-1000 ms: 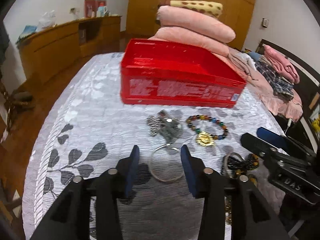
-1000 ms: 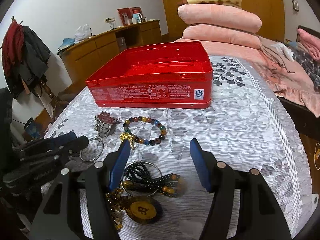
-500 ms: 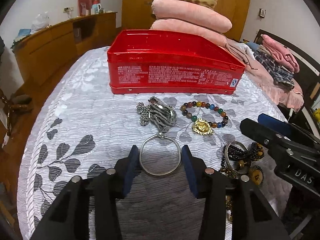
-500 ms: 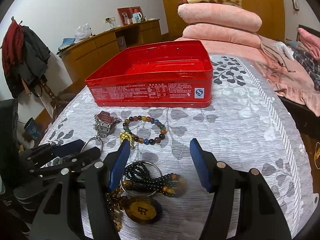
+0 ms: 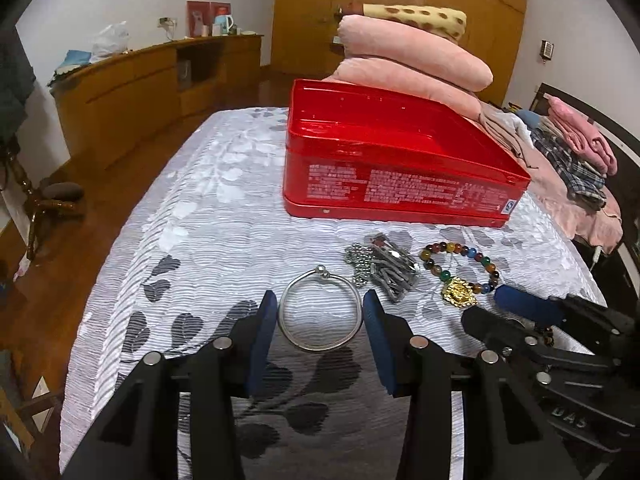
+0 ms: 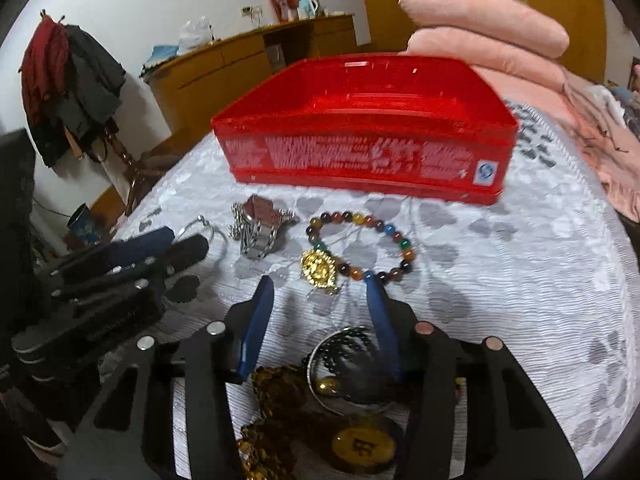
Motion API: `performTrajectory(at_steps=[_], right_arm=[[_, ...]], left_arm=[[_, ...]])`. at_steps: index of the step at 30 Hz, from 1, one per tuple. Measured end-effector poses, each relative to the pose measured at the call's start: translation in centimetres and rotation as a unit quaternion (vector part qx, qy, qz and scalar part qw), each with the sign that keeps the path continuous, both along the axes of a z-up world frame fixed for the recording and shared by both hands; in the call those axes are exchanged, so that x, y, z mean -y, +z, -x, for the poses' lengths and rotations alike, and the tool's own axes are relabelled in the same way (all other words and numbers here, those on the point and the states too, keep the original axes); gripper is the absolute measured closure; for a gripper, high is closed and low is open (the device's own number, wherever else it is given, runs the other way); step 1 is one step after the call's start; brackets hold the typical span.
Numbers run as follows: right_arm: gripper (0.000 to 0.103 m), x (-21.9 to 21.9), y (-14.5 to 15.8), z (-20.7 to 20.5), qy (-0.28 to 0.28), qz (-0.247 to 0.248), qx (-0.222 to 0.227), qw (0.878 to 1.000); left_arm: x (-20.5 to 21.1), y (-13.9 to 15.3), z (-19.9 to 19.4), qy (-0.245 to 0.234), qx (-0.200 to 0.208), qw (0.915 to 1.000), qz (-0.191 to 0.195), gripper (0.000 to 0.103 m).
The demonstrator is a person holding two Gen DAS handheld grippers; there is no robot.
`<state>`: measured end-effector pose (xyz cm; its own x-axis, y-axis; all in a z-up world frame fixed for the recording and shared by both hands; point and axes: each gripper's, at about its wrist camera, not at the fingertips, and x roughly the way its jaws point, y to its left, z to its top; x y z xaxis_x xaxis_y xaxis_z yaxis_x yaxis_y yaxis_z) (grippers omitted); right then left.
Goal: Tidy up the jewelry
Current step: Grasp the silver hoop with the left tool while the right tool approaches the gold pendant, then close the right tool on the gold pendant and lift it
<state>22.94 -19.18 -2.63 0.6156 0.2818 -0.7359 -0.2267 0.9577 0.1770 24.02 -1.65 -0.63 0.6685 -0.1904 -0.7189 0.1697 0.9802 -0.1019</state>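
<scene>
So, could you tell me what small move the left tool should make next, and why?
Probably close the left tool on the silver bangle. Its blue pads already stand either side of the ring, which lies flat on the bedspread, and the jaws look open. The red tin just beyond stands open to receive it.

Left gripper (image 5: 320, 316) and right gripper (image 6: 320, 300), jaws apart, low.
</scene>
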Motion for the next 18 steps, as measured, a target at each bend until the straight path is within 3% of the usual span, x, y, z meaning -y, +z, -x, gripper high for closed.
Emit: performTrajectory(at_steps=[3,13,18], right_arm=[[0.068,-0.2,-0.4,-0.5,0.005,-0.006,-0.014,1.0],[0.067,-1.2,-0.4,-1.9,-0.001,0.007,-0.029,1.0],[0.084,-1.6,-0.4,-2.1,-0.008,0.024,-0.028,0.999]], left_arm=[[0.1,-0.2,-0.1,-0.007,-0.003,1.0,0.002,0.059],[0.2,-0.4,-0.3,-0.018,-0.01,0.9997,0.013,0.059],[0.2,-0.4,-0.3,-0.018,-0.011,0.9997,0.015,0.059]])
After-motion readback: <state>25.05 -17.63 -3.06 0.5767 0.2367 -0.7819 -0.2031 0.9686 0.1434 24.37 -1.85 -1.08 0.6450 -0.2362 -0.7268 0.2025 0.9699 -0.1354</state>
